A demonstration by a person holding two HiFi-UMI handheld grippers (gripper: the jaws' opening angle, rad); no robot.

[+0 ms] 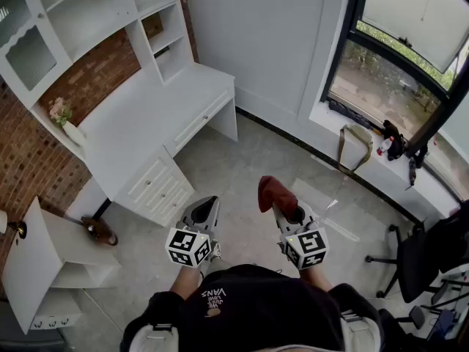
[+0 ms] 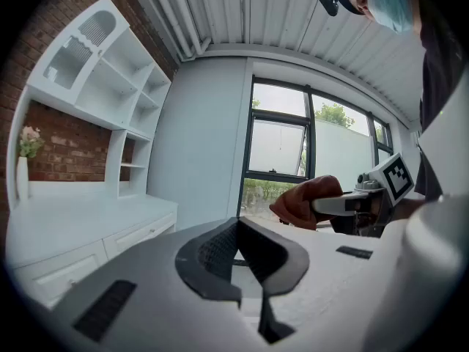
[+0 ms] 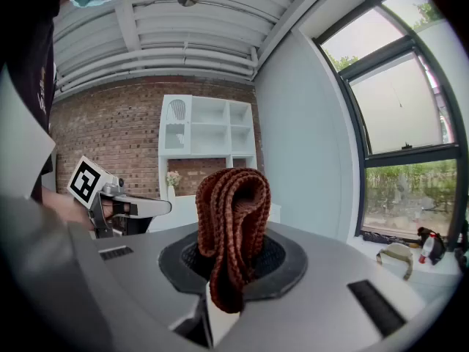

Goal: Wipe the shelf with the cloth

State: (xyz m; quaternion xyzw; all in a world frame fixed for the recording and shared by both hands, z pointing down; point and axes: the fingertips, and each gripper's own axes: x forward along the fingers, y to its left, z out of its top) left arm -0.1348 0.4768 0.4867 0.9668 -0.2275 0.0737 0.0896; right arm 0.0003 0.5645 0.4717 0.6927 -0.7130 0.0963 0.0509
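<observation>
A folded rust-brown cloth (image 1: 276,193) sticks up from my right gripper (image 1: 287,210), which is shut on it over the grey floor. In the right gripper view the cloth (image 3: 231,211) fills the middle, pinched between the jaws of that gripper (image 3: 229,259). My left gripper (image 1: 201,217) is level with it to the left, jaws together and holding nothing; its own view shows its tips (image 2: 237,229) meeting. The white shelf unit (image 1: 95,20) stands over a white desk (image 1: 154,112) at the upper left, well ahead of both grippers. The cloth (image 2: 304,201) also shows in the left gripper view.
A vase of flowers (image 1: 64,122) stands on the desk's left end. A small white cabinet (image 1: 47,262) is at the lower left. A bag (image 1: 355,144) and a dark bottle (image 1: 392,139) are on the window sill. An office chair (image 1: 419,259) is at the right.
</observation>
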